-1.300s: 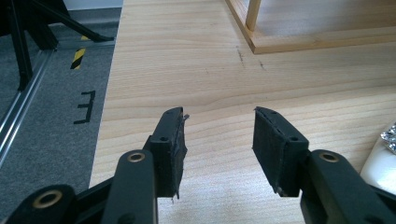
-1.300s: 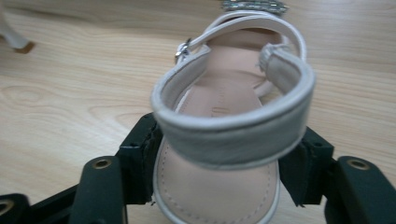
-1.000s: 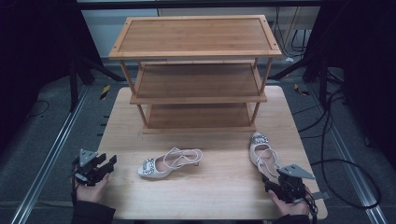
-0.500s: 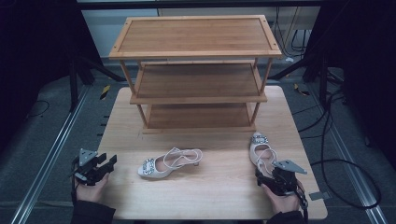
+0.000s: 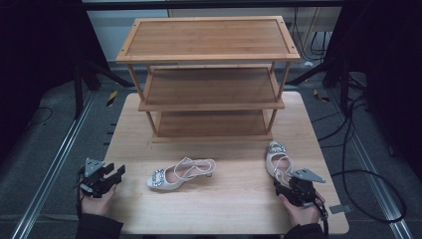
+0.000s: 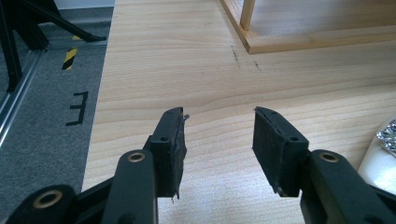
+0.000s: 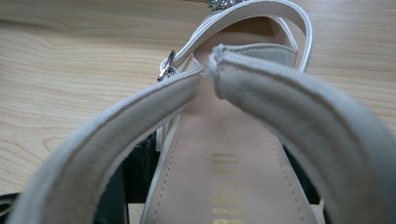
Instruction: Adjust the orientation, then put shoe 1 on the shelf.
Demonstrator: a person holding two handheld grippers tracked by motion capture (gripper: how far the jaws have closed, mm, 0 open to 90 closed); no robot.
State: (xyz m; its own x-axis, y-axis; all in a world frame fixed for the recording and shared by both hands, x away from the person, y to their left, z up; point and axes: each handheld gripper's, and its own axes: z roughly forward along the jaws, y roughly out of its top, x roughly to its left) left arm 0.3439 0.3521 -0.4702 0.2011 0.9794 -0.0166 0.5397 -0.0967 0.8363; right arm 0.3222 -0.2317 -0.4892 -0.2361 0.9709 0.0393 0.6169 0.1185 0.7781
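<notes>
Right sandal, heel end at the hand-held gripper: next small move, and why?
Probably close the right hand-held gripper the rest of the way on the right sandal's heel end, then lift. Its jaws have just been closing and, in the right gripper view, stand on either side of the heel; firm contact can't be confirmed. The sandal lies flat on the table, in front of the wooden shoe rack.

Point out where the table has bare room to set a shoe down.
Free: the strip between the left gripper and the middle sandal, and the patch between that sandal and the right sandal. All three tiers of the shoe rack are bare. Crowded: the near-right corner around the right gripper.
</notes>
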